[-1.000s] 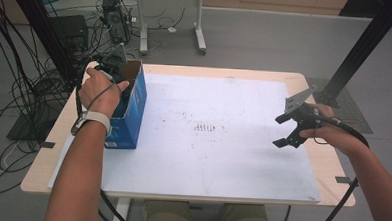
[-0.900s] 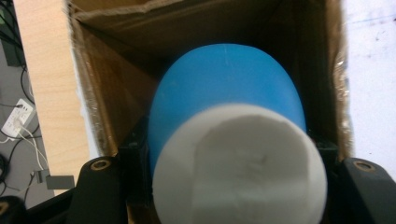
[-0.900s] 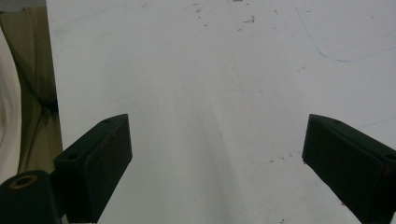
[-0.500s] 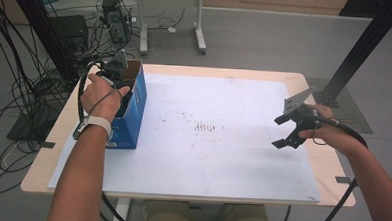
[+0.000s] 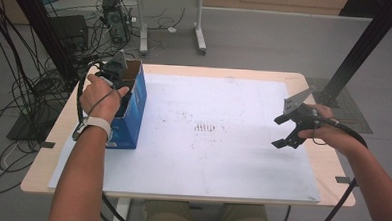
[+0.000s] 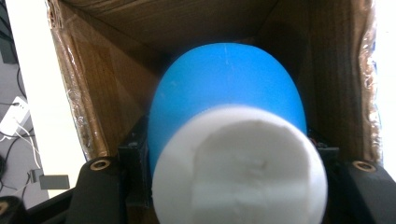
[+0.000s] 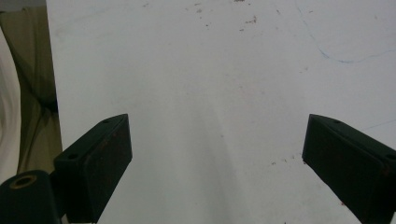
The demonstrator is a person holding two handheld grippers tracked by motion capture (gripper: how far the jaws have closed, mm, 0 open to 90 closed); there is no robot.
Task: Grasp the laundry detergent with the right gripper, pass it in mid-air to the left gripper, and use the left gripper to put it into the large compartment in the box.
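Two grippers: left gripper (image 6: 233,186) clamped on blue-white object (image 6: 229,121) inside cardboard box (image 5: 134,95); right gripper (image 7: 217,163) wide apart, empty.

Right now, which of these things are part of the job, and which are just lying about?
Part of the job:
- left gripper, shut on the blue-and-white object
- blue cardboard box that it is inside

Just lying about:
- right gripper, fingers apart over the white mat
- cables and second table behind

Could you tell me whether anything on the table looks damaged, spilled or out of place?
The white sheet covering the table carries a patch of small dark specks near its middle, like stains. The cardboard box has rough, frayed edges at its open top. Nothing looks spilled.
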